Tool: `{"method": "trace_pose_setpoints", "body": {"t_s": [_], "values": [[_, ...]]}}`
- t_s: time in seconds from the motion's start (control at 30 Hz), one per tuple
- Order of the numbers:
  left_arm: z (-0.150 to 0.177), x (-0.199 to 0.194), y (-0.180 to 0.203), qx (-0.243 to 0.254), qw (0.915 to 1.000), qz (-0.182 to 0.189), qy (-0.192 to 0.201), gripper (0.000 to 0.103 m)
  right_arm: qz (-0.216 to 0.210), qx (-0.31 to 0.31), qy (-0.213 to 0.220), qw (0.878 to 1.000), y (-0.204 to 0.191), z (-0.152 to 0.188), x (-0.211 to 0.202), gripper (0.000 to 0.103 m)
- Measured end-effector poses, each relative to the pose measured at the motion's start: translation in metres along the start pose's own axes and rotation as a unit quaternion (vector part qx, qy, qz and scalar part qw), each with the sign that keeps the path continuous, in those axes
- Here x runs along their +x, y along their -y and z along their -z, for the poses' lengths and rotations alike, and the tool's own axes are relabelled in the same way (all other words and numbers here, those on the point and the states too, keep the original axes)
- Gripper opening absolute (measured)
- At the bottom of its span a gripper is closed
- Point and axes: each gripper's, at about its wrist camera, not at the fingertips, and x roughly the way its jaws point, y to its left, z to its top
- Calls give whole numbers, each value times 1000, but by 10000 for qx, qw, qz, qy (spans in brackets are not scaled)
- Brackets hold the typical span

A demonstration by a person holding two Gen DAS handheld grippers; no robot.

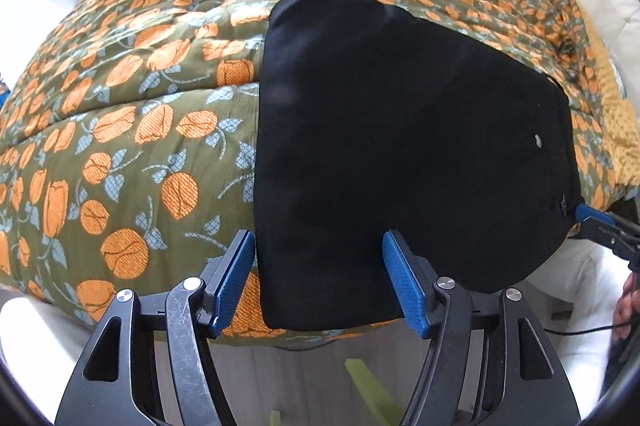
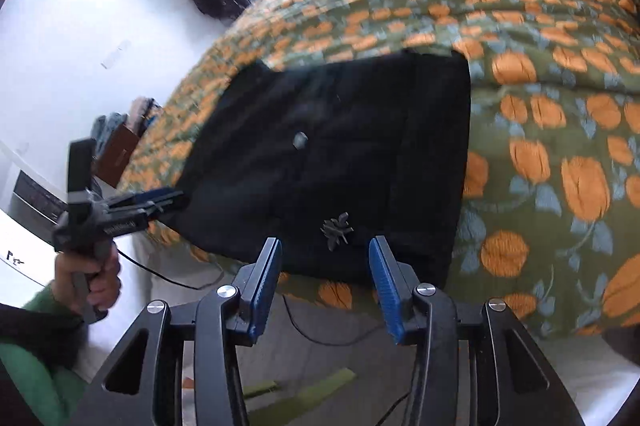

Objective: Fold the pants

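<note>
— Left wrist view: where do we have the black pants (image 1: 400, 145)?

— Folded into a compact dark slab on the orange-flowered quilt (image 1: 120, 129), at the bed's near edge. Our left gripper (image 1: 318, 282) stands wide, its 2 blue pads (image 1: 236, 278) either side of the near hem, gripping nothing.

— And our right gripper (image 2: 324, 280)?

— Also spread wide, hovering at the pants' edge where a small knot of black drawstring (image 2: 336, 226) lies. From the right wrist view we see our left hand (image 2: 94, 276) holding the other tool beside the pants' left corner.
</note>
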Motion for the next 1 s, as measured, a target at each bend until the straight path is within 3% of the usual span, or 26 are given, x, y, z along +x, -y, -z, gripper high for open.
{"method": "trace_pose_setpoints", "body": {"t_s": [0.1,0.13,0.2,0.3,0.4,0.47,0.57,0.63,0.67,0.73,0.87,1.0], "values": [[-8,-19,-12,-175,9995,94,249,72,-139,161,303,9993,1,1,-15,50],[-12,-22,-19,-276,9990,150,309,78,-183,192,439,9987,3,-2,-25,66],[-22,-21,-32,-479,9981,229,325,79,-100,245,739,9969,14,-7,-45,83],[-35,-6,-43,-602,9967,524,124,81,-119,728,855,9936,46,-13,-57,83],[-38,24,-51,-760,9914,990,-389,83,-750,1269,1040,9836,71,-12,-59,83],[-38,41,-50,-870,9859,1240,-709,85,-1298,1589,841,9751,85,-14,-45,83],[-38,47,-42,-907,9800,1541,-880,90,-1629,1974,461,9656,103,-18,-19,83],[-40,42,-28,-752,9781,1708,-917,68,-1896,2115,259,9585,110,-19,-5,83],[-41,38,-24,-647,9824,1522,-867,62,-1978,2181,144,9556,112,-18,1,83],[-41,29,-19,-490,9869,1349,-732,25,-1994,2178,7,9554,112,-18,10,83],[-43,8,-52,-929,9752,1931,-548,20,-2199,2167,-226,9509,105,-17,23,83],[-36,14,-85,-1393,9723,1784,-587,20,-2270,1983,-367,9528,87,-26,35,83]]}}
